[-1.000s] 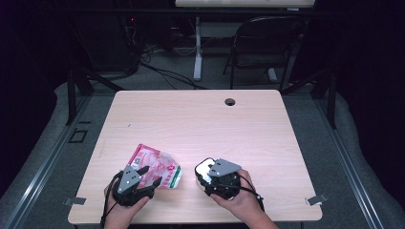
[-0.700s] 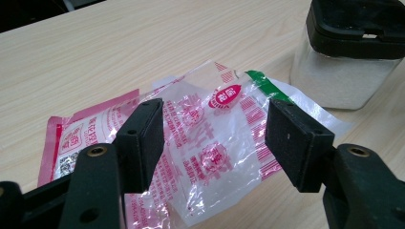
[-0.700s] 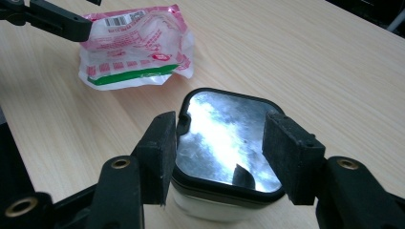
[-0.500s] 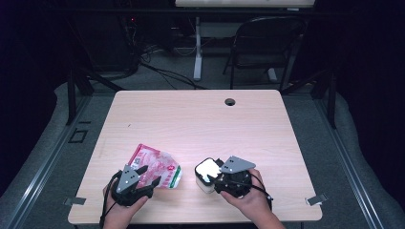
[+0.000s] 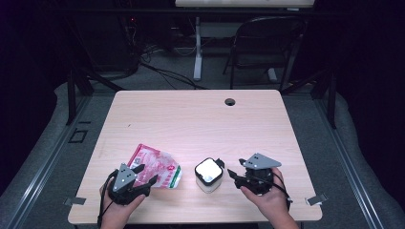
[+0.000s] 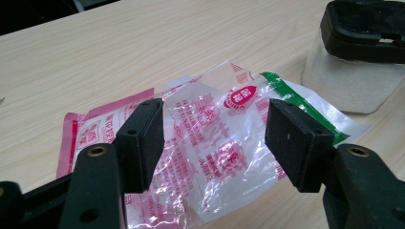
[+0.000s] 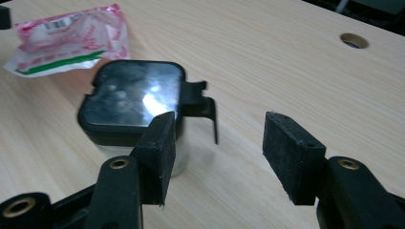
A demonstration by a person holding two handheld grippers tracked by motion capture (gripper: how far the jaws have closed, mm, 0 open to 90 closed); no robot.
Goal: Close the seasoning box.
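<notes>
the small container [image 5: 208, 174] stands near the table's near edge, just left of the right gripper [image 5: 237, 173], whose jaws are spread and empty; the plastic packet [image 5: 155, 167] lies just beyond the left gripper [image 5: 144, 174], likewise spread; each hand is nearest its own thing.

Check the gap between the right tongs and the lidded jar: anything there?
Bare wood in the high view between the right tongs and the jar, apart from the jar's black lid latch.
</notes>
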